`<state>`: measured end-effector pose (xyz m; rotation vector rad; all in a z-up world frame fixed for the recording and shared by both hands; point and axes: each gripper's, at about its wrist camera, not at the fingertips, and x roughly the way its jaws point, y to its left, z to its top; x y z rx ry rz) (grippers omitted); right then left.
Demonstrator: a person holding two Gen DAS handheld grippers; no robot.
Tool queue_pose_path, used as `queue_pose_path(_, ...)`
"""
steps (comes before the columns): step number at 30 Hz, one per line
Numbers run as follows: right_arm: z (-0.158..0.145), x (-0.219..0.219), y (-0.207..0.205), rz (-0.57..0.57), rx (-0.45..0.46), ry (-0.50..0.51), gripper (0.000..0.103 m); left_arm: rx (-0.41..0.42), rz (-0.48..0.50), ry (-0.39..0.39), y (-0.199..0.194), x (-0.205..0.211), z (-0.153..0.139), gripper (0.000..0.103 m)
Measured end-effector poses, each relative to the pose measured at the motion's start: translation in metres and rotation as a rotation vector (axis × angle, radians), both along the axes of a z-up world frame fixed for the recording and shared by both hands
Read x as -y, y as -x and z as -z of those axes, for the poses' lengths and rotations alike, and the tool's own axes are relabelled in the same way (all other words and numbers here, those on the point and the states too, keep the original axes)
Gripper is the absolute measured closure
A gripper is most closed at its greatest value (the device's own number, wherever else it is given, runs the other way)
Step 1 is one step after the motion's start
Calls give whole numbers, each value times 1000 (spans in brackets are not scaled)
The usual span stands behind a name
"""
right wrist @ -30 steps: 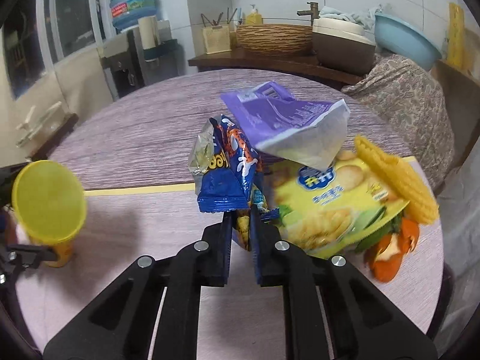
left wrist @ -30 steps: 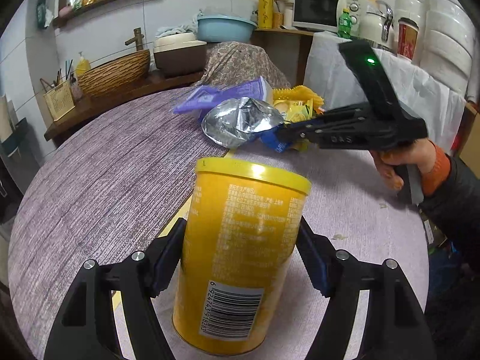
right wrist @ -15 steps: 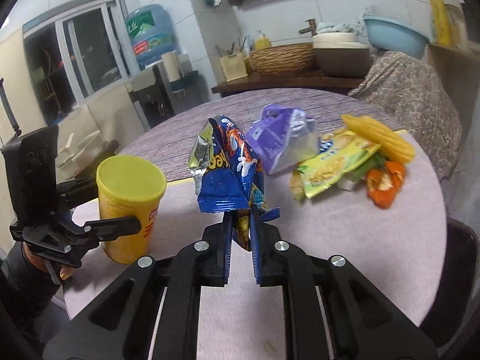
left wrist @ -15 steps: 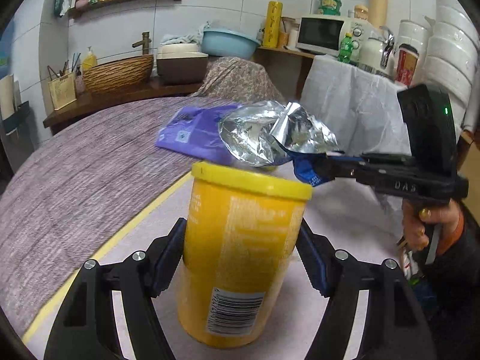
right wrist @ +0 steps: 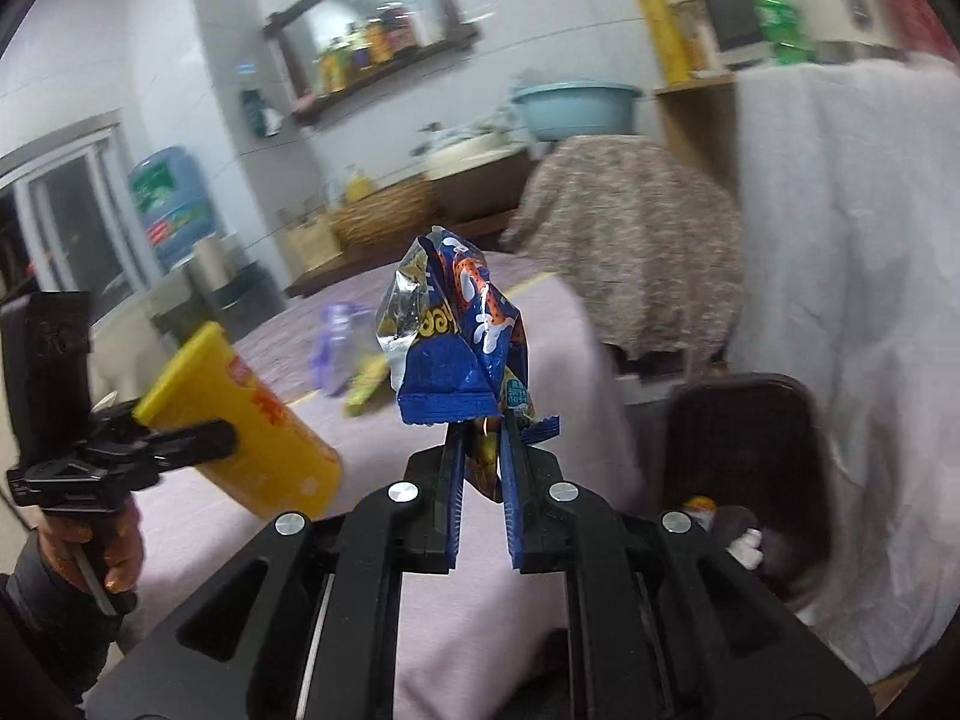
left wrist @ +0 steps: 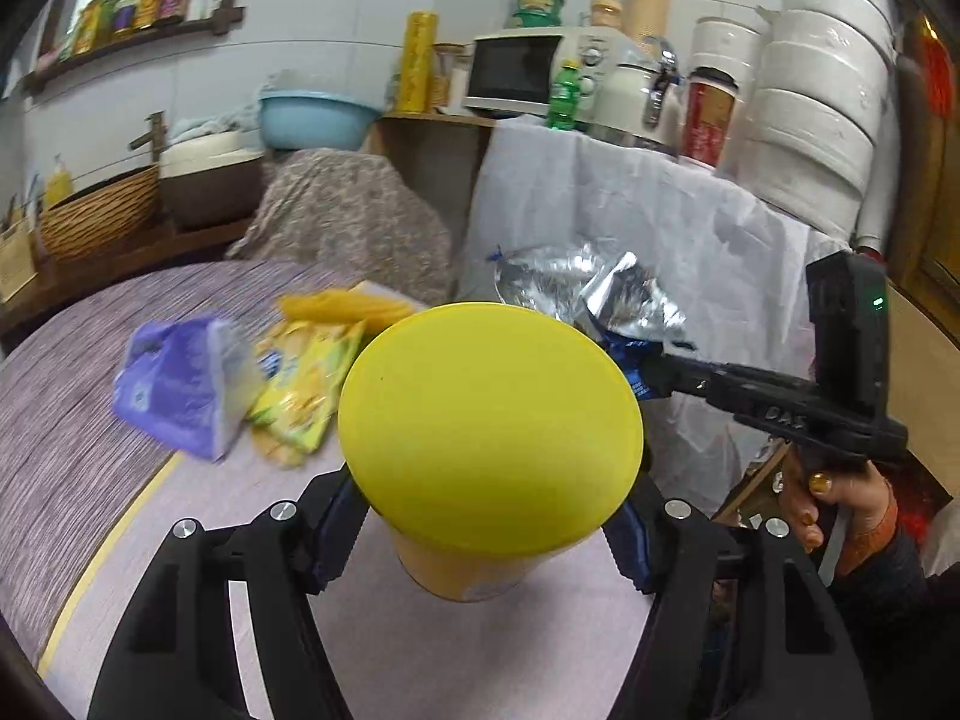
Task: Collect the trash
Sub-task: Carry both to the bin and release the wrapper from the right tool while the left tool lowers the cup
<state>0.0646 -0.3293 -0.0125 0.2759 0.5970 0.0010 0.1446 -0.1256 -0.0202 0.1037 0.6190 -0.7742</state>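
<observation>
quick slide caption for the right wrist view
Right gripper pinches a blue chip bag above the table edge while the left gripper carries a tilted yellow canister.

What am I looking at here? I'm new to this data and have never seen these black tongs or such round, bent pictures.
No robot here: a person holds a trigger-operated two-finger gripper in each hand, each carrying a fisheye camera that looks along its fingers, hence the bent edges.

The left camera's picture shows the left gripper shut on a yellow canister, tilted so you mostly see its lid. To the right is the person's other hand with the second tool.

The right camera's picture shows the right gripper pinching a blue snack bag, lifted off the table.

On the purple-clothed table lie a purple bag and a yellow-green snack bag. A dark bin stands beside the table.
</observation>
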Motion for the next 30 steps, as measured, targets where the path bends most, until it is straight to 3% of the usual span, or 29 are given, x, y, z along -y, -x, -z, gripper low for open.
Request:
queue_pose_path(4,24,56,5,142,-77,-3,91,-5,47,7,-11,46,-1,36)
queue_pose_path(9,85,111,-5,254,-219,-31,91,-35,78,5,-25,93,7,36)
queue_pose_path(15,153,139,-26,283,-348,-58,91,-106,81,-41,-44,145,24,36)
queue_pose_path(19,179,143,-39,314,-403,-42,90,-115,76,-98,-50,176,37,36)
queue_pose_path(22,197,153,-45,315,-425,-104,89,-151,70,-122,-59,194,49,36)
queue_pose_path(23,199,155,-46,321,-429,-112,87,-157,66,-134,-62,201,53,36)
queue_pose_path(25,202,157,-46,325,-429,-127,65,-175,60,-154,-67,213,63,36)
queue_pose_path(27,201,157,-40,340,-408,-129,55,-201,59,-164,-71,222,70,36)
queue_pose_path(30,192,154,-28,364,-373,-79,55,-224,51,-183,-78,236,80,36)
